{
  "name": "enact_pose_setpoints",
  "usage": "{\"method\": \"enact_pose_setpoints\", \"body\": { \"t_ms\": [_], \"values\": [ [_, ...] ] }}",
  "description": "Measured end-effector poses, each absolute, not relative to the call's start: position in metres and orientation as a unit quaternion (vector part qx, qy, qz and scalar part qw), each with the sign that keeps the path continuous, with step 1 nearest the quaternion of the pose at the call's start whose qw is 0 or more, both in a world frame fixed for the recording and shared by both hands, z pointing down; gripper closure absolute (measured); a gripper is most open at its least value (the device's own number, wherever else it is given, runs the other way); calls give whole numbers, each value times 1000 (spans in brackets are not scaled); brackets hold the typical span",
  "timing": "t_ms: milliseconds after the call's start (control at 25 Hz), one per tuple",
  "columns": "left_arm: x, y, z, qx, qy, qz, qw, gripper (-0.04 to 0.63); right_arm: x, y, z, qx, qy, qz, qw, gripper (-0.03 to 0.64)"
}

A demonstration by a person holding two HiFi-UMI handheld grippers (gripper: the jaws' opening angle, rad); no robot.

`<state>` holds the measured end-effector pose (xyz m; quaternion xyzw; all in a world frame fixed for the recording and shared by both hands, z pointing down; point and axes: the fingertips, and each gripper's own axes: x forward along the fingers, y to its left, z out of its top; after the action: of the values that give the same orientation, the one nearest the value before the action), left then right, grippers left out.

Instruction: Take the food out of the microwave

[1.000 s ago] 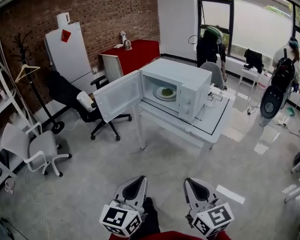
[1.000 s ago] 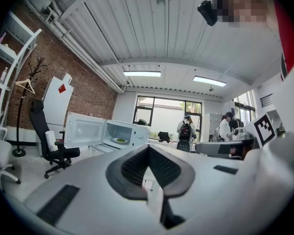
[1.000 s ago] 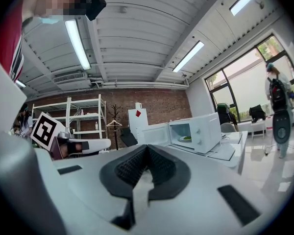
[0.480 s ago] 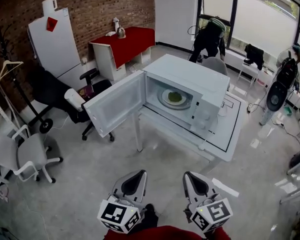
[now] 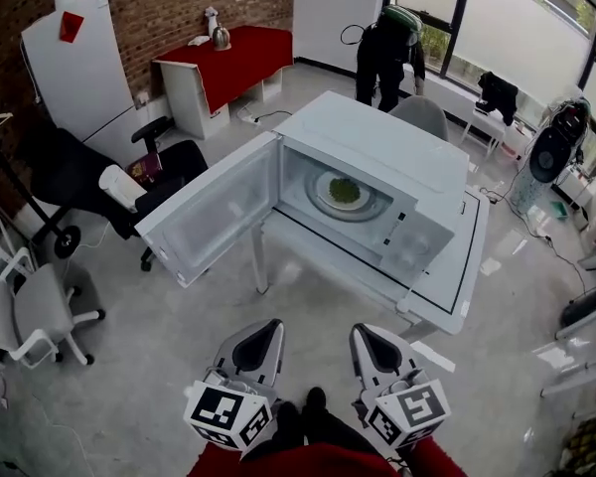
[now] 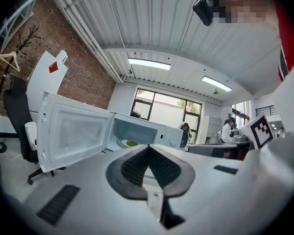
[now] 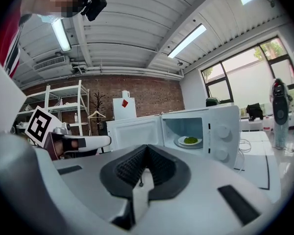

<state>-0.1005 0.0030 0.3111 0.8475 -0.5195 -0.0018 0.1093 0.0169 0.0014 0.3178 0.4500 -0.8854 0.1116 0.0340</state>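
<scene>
Food: green serving (image 5: pixel 345 189) on a white plate (image 5: pixel 325 179); sits inside the microwave (image 5: pixel 377 152), in the middle of the cavity; untouched
Microwave: white; stands on a white table (image 5: pixel 469 256); door (image 5: pixel 214 212) swung wide open to the left
Left gripper (image 5: pixel 260 334): jaws closed together; nothing between them; well apart from the microwave
Right gripper (image 5: pixel 372 340): jaws likewise closed; empty; just beside the left gripper
Progress: door already open; reaching in, gripping the plate and lifting it out all left to do; jaws must part first
</scene>
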Motion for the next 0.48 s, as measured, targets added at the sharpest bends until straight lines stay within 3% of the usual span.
{"method": "enact_pose_setpoints", "body": {
  "t_ms": [480],
  "values": [
    [-77, -127, 327, 838, -529, 18, 131, 584, 27, -129, 317, 447, -890, 83, 39, 603]
  ]
}}
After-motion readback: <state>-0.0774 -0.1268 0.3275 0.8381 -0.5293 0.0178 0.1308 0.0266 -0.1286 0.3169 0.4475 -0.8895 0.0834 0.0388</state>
